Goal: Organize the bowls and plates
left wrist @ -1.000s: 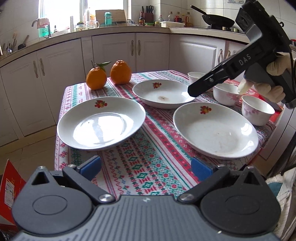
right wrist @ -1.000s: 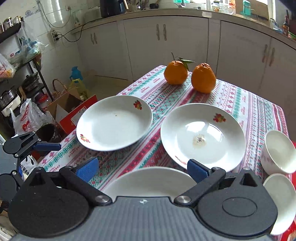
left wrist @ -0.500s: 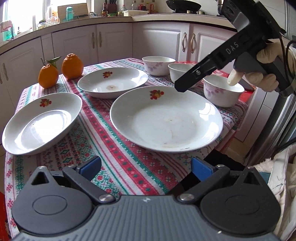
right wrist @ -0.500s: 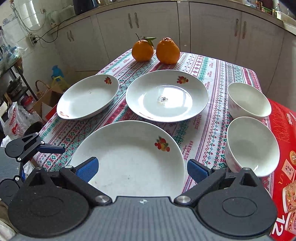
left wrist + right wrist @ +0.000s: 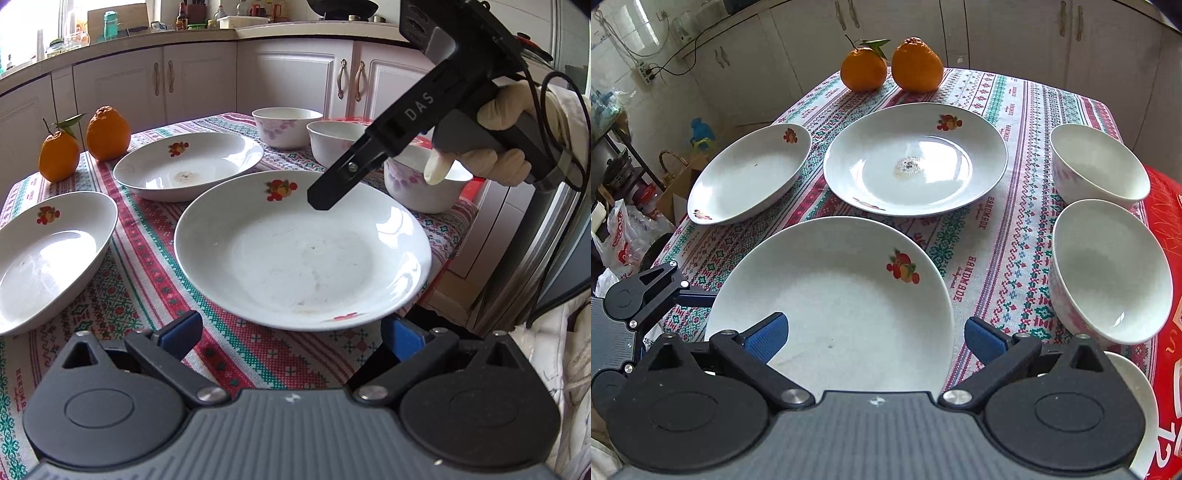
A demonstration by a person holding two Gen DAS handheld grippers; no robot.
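Note:
Three white plates with fruit prints lie on the patterned tablecloth. The nearest plate (image 5: 303, 251) (image 5: 834, 314) lies right in front of both grippers. A second plate (image 5: 188, 164) (image 5: 916, 162) lies behind it, a third (image 5: 48, 247) (image 5: 750, 173) to the left. Three white bowls (image 5: 288, 125) (image 5: 1108, 269) stand on the right. My left gripper (image 5: 291, 332) is open at the near plate's rim. My right gripper (image 5: 875, 336) is open above that plate's near edge; it also shows in the left wrist view (image 5: 325, 199) over the plate.
Two oranges (image 5: 85, 142) (image 5: 890, 66) sit at the table's far end. A red box (image 5: 1167, 295) lies under the right-hand bowls. Kitchen cabinets (image 5: 207, 81) run behind the table. Bags and a cardboard box (image 5: 676, 184) stand on the floor at the left.
Both grippers have moved toward the nearest plate, which now fills the middle of both views. Both stay open. No dish has moved.

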